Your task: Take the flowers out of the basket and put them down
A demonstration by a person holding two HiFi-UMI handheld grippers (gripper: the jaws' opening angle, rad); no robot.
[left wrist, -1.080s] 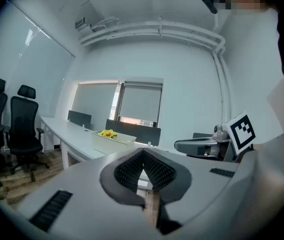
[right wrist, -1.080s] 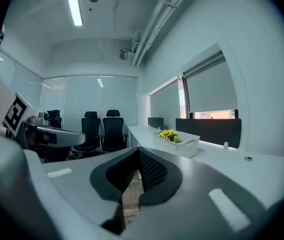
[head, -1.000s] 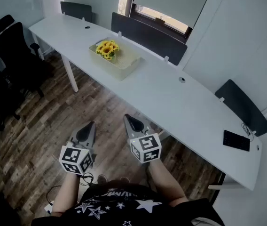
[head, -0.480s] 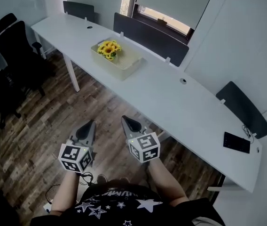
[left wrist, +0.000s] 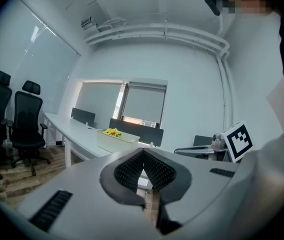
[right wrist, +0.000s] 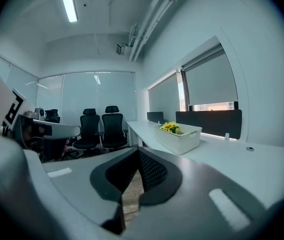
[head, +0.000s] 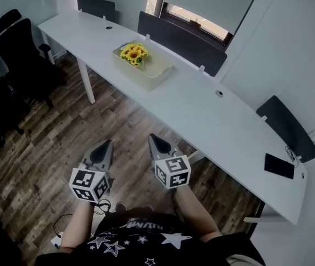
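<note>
Holding both grippers low over the wooden floor [head: 52,148], I stand before the long white counter [head: 202,115]. My left gripper [head: 107,147] has its jaws clenched, with nothing between them, and my right gripper [head: 153,139] is the same. The yellow flowers [head: 135,52] sit in the left end of the white basket [head: 146,73]. The basket rests on the counter toward its left end, near the far edge, well apart from both grippers. Black chairs [head: 21,54] stand beyond the counter's left end.
</note>
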